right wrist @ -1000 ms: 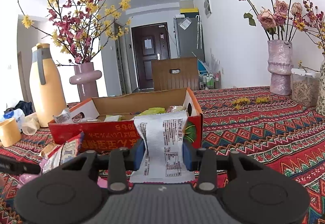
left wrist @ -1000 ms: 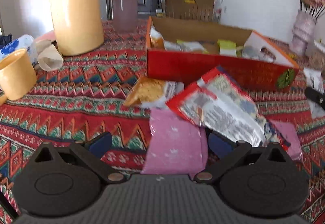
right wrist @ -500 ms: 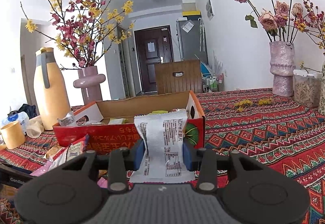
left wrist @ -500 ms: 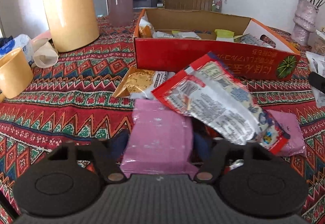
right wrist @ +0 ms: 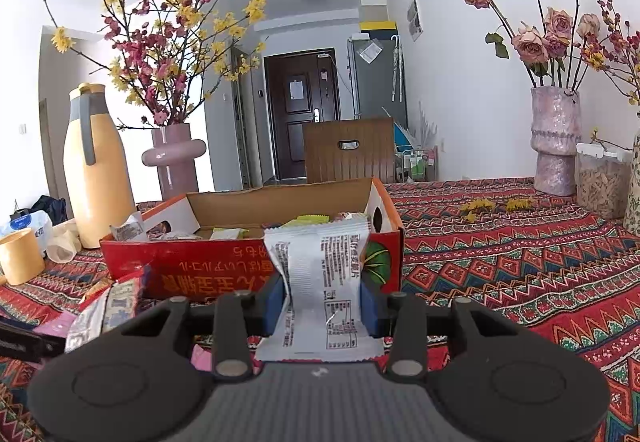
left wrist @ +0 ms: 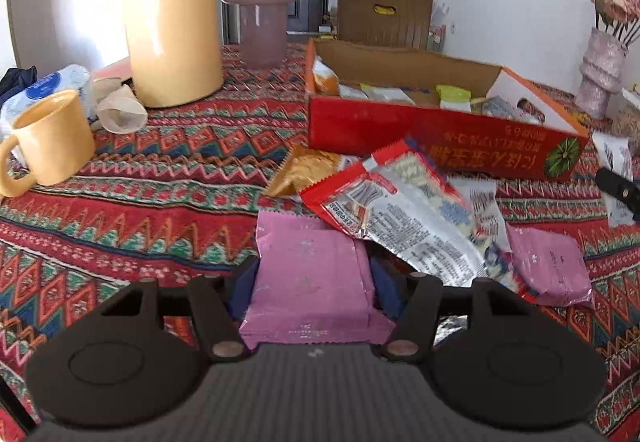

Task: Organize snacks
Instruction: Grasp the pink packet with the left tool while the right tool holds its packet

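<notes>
My left gripper (left wrist: 310,282) hovers low over the patterned tablecloth. Its jaws are closing, and the blue pads press on both sides of a pink snack packet (left wrist: 308,242). A red-and-silver packet (left wrist: 404,217) leans on that packet's far right corner. Behind lie a golden packet (left wrist: 308,169) and, to the right, a second pink packet (left wrist: 548,266). The open red cardboard box (left wrist: 400,129) stands beyond them with several snacks inside. My right gripper (right wrist: 322,302) is shut on a white printed snack packet (right wrist: 320,262), held upright just in front of the box (right wrist: 200,274).
A yellow mug (left wrist: 48,137), crumpled paper cups (left wrist: 120,109), a tall yellow jug (left wrist: 172,21) and a pink vase (left wrist: 262,21) stand at the left back. On the right are a vase of roses (right wrist: 554,137) and a lidded jar (right wrist: 600,177).
The left gripper's jaws came in from wide open onto the pink packet, which now sits slightly raised between the pads. The right gripper keeps still with its white packet.
</notes>
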{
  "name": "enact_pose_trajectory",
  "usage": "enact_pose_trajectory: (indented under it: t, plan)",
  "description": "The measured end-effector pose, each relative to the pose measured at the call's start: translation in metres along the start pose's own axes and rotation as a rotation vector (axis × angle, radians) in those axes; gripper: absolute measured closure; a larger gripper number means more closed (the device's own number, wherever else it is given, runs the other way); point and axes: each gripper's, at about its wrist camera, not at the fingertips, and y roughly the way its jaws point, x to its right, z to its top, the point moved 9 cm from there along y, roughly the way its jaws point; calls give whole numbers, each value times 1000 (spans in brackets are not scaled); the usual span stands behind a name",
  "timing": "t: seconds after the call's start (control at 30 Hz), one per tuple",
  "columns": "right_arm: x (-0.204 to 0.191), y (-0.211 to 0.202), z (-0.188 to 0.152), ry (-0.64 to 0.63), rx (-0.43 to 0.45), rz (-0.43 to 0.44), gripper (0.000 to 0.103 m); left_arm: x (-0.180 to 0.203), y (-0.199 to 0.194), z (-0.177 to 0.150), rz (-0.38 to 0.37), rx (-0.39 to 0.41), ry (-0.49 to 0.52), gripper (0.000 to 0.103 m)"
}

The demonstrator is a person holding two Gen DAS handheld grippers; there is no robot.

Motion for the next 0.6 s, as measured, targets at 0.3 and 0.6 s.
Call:
enact_pose_trajectory:
  t: [0.3,0.6]
  plan:
    - [-4,-6,8,-27,20,-14,64,-9,-21,19,-18,80,-20,42]
    - [-15,-10,21,-46,44,0,64,-4,-36,45,-51,160,-36,42]
